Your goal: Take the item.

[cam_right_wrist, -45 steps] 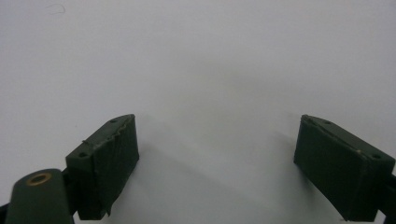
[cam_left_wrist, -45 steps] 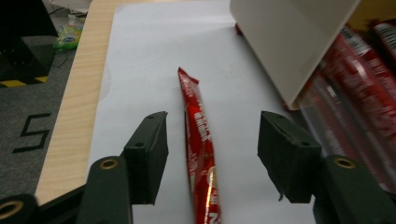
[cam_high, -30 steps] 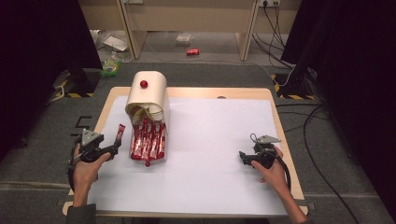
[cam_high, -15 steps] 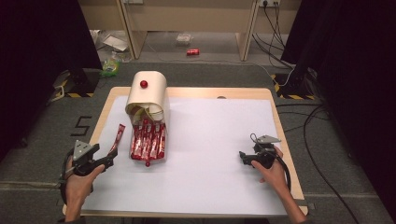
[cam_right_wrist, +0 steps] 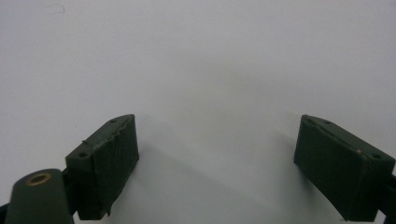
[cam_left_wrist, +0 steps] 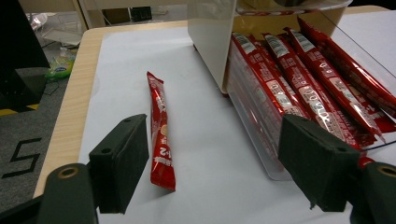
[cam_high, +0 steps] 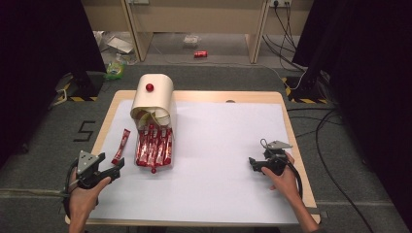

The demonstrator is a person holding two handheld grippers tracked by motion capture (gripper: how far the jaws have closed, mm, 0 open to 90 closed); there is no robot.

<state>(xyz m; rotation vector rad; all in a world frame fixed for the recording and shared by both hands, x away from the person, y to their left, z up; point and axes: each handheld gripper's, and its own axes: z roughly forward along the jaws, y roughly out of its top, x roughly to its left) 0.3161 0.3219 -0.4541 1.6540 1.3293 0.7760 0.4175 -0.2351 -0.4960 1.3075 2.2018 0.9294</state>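
Observation:
A cream dispenser box (cam_high: 154, 99) with a red knob stands at the table's back left, and several red stick packets (cam_high: 154, 146) (cam_left_wrist: 299, 79) lie in its clear tray. One loose red packet (cam_high: 121, 145) (cam_left_wrist: 160, 128) lies flat on the white sheet to the tray's left. My left gripper (cam_high: 115, 170) (cam_left_wrist: 217, 172) is open near the table's front left corner, a little short of that loose packet, and nothing is between its jaws. My right gripper (cam_high: 253, 162) (cam_right_wrist: 217, 163) rests open at the front right over bare white sheet.
The wooden table (cam_high: 204, 96) carries a white sheet (cam_high: 223, 160). Beyond it stand cabinet legs, cables, a red can (cam_high: 200, 54) and litter on the floor. Dark curtains flank both sides.
My left hand has drawn back toward the table's front left corner, away from the loose packet, which stays on the sheet. The right hand has kept still.

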